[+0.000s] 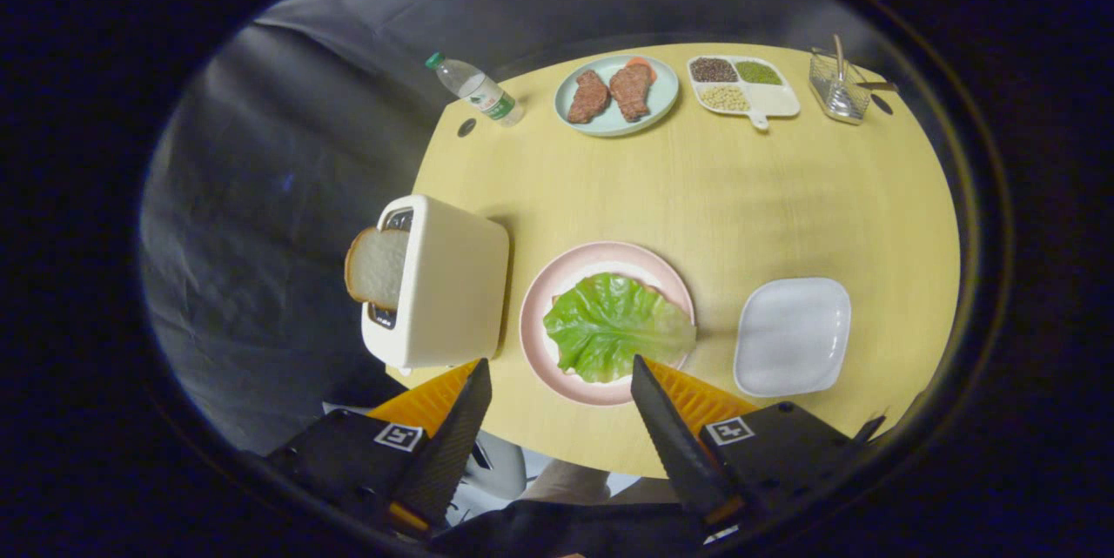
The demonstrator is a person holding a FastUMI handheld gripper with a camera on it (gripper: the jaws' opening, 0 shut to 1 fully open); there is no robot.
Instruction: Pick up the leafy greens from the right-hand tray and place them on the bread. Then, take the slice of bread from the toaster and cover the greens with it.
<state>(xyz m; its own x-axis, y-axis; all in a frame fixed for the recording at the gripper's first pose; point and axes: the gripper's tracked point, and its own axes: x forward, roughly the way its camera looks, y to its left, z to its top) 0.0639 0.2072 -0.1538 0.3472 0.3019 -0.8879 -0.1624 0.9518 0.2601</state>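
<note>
Evenly and brightly lit from above; soft short shadows beside toaster [435, 284] on bench [740, 192]; strong fisheye bending at edges; centre sharp.

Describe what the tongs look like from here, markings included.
The tongs are two long, tapering wedge-shaped fingers with finely ribbed inner faces. Each is fixed to a blocky black mount, and each mount carries a small square white tag with a black pattern. The fingers stand apart, open, with nothing between them.

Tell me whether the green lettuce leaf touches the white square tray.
Apart. The gripper view shows bare yellow table between the lettuce leaf and the tray.
</note>
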